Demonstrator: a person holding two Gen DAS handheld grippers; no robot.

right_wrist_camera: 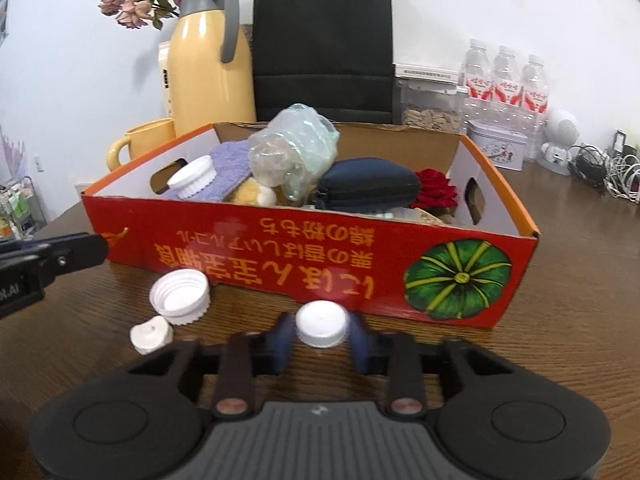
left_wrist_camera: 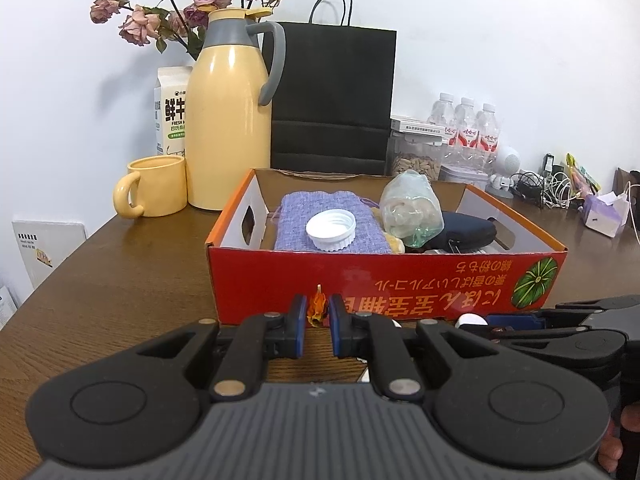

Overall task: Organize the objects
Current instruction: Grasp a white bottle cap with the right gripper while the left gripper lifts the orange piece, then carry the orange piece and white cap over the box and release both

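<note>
A red cardboard box (left_wrist_camera: 360,280) stands on the wooden table; it also shows in the right wrist view (right_wrist_camera: 280,252). It holds a purple cloth pouch (left_wrist_camera: 320,216), a white lid (left_wrist_camera: 331,229), a clear plastic bag (left_wrist_camera: 412,208), a dark case (right_wrist_camera: 368,188) and a red rose (right_wrist_camera: 434,190). My left gripper (left_wrist_camera: 317,312) is shut on a small orange dried flower (left_wrist_camera: 316,308) just before the box's front wall. My right gripper (right_wrist_camera: 321,334) is shut on a white bottle cap (right_wrist_camera: 321,324) just above the table.
On the table left of my right gripper lie a white threaded lid (right_wrist_camera: 180,294) and a small white piece (right_wrist_camera: 151,336). Behind the box stand a yellow thermos (left_wrist_camera: 228,120), yellow mug (left_wrist_camera: 152,188), black paper bag (left_wrist_camera: 332,96), milk carton, water bottles (left_wrist_camera: 464,124) and cables.
</note>
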